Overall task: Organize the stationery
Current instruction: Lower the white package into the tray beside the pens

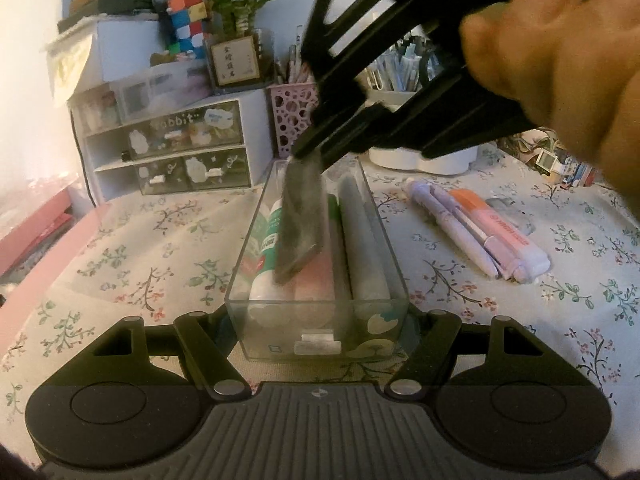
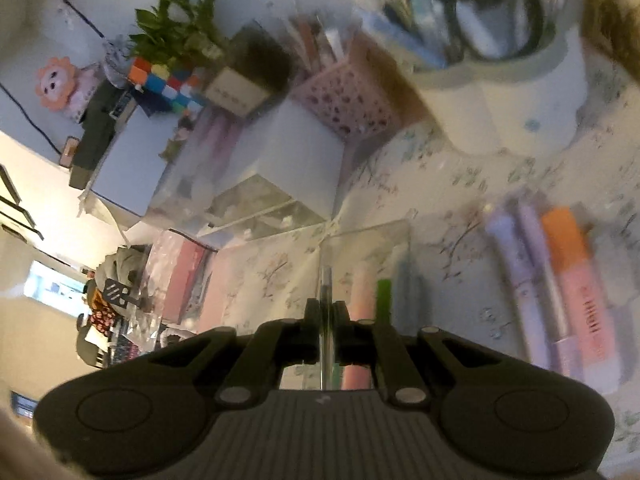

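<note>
Left gripper (image 1: 318, 320): jaws clamped on the near end of the clear box (image 1: 316, 328) on the table (image 1: 132, 248).
Right gripper (image 1: 300, 216): jaws pressed together over the box.
Loose markers (image 1: 480, 232): right of it.

Clear rectangular plastic box (image 1: 316, 280) sits centre on the flowered tablecloth (image 1: 140, 248), markers inside; at three o'clock, perhaps three loose pastel highlighter pens (image 1: 480, 232).
</note>
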Available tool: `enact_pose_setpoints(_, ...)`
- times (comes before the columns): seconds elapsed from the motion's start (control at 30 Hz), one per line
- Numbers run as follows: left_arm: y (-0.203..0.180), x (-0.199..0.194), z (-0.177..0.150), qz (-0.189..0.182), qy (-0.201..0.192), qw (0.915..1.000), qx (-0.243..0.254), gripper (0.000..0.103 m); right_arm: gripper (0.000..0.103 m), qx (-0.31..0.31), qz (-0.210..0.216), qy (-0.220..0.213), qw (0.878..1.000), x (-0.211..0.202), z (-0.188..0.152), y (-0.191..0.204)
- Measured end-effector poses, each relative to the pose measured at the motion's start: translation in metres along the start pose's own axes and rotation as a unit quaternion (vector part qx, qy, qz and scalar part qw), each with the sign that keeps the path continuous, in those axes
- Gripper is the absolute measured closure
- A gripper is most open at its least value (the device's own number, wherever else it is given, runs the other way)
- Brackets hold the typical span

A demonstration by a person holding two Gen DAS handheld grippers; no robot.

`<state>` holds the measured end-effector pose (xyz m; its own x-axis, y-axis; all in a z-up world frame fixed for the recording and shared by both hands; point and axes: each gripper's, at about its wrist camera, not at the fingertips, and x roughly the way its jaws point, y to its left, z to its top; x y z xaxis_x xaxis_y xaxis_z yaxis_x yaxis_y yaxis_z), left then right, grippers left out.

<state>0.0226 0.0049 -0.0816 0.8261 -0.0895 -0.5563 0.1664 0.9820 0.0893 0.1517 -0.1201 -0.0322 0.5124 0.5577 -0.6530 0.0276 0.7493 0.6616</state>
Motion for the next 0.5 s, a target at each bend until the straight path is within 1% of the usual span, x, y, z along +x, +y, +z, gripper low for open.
enact_pose_setpoints(0.07,0.0,0.0,0.0,0.0,0.0,1.0,0.001,0.03,0.101,-0.01,-0.003,0.011,1.0,0.007,-0.001,0.004)
enact_pose_setpoints(0.17,0.0,0.0,0.0,-0.001,0.0,1.0,0.0,0.03,0.101,-0.003,0.0,0.024,1.0,0.015,-0.002,0.006)
enact_pose_setpoints(0.23,0.001,0.0,0.0,-0.004,0.001,1.0,-0.002,0.03,0.1,-0.019,-0.018,0.03,0.999,0.018,-0.004,0.01)
enact_pose_setpoints(0.33,0.001,0.0,0.0,-0.006,0.002,1.0,-0.003,0.03,0.097,-0.052,-0.03,0.049,0.997,0.022,-0.005,0.016)
enact_pose_setpoints(0.5,0.004,0.002,0.001,-0.01,0.003,0.9999,-0.009,0.03,0.095,-0.082,-0.015,0.038,0.996,0.012,-0.001,0.021)
